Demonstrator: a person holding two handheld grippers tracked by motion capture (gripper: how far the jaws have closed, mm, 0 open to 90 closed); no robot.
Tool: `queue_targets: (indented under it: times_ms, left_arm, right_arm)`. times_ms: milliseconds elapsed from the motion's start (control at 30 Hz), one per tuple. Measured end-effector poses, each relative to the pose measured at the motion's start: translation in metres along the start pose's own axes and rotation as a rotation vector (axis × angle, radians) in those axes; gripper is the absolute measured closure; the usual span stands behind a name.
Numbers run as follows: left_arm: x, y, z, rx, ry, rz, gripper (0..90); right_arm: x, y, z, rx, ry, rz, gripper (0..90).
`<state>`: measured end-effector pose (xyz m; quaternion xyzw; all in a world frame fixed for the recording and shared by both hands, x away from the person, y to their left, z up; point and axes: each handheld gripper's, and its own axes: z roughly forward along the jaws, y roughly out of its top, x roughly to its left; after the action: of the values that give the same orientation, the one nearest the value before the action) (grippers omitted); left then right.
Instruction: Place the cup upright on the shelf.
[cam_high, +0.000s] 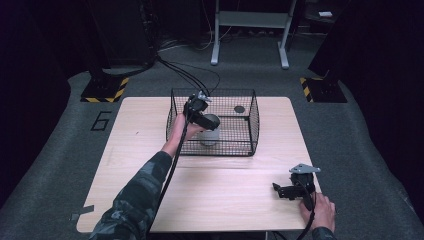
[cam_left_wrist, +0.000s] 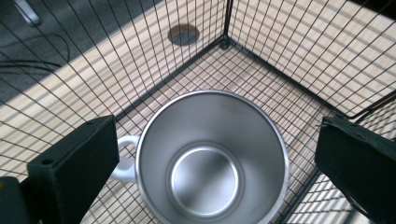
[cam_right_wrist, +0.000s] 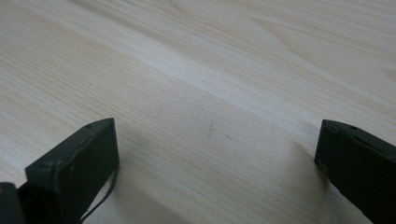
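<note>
Nearest the high view's lens: camouflage sleeve (cam_high: 132, 202) at bottom left, and a bare hand on the right gripper (cam_high: 283, 191), which rests low over the wooden table (cam_high: 225, 200) near its front-right corner, well apart from the basket. Right gripper view: both black jaws stand wide apart w/ nothing but pale wood grain between them, i.e. released.

Mid-field: left gripper (cam_high: 200, 117), held by the other hand, reaches over the near-left rim of the black wire basket (cam_high: 247, 137). Left gripper view: jaws spread wide, one either side of the mug (cam_left_wrist: 212, 158) and above it, touching neither wall nor handle; released, not grasping.

Mug: stainless steel cup, upright, open mouth facing up. Interior brushed and matte w/ a brighter ring around the flat circular bottom; rim thin and bright. A small loop handle (cam_left_wrist: 125, 158), paler than the body, sticks out toward the jaw at left of the left gripper view. Mug stands on the basket's mesh floor, in the near-left part of the basket, approx. clear of the walls.

Far field: a dark round hole (cam_left_wrist: 183, 34) in the tabletop lies just beyond the basket's far wall. Cables (cam_high: 185, 75) trail from the basket's back edge across the grey floor.
</note>
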<state>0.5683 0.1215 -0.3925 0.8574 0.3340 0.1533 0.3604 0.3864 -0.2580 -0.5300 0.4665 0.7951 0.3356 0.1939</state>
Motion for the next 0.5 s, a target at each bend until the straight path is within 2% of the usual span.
queue_targets:
  times_ms: [100,200,400,500]
  left_arm:
    - [-0.002,0.001,-0.012,-0.022,-0.003,-0.005,0.1]
    - [-0.003,0.001,-0.026,-0.033,0.004,0.015,0.1]
    - [-0.011,-0.005,-0.053,-0.068,-0.012,0.023,0.1]
    - [-0.018,-0.01,-0.067,-0.079,-0.015,0.049,0.1]
  right_arm:
    - [0.0,0.0,0.0,0.0,0.0,0.0,0.0]
    - [0.0,0.0,0.0,-0.001,-0.001,-0.001,0.0]
    - [0.0,0.0,0.0,-0.003,0.0,0.0,0.0]
    - [0.0,0.0,0.0,0.0,0.0,-0.001,0.0]
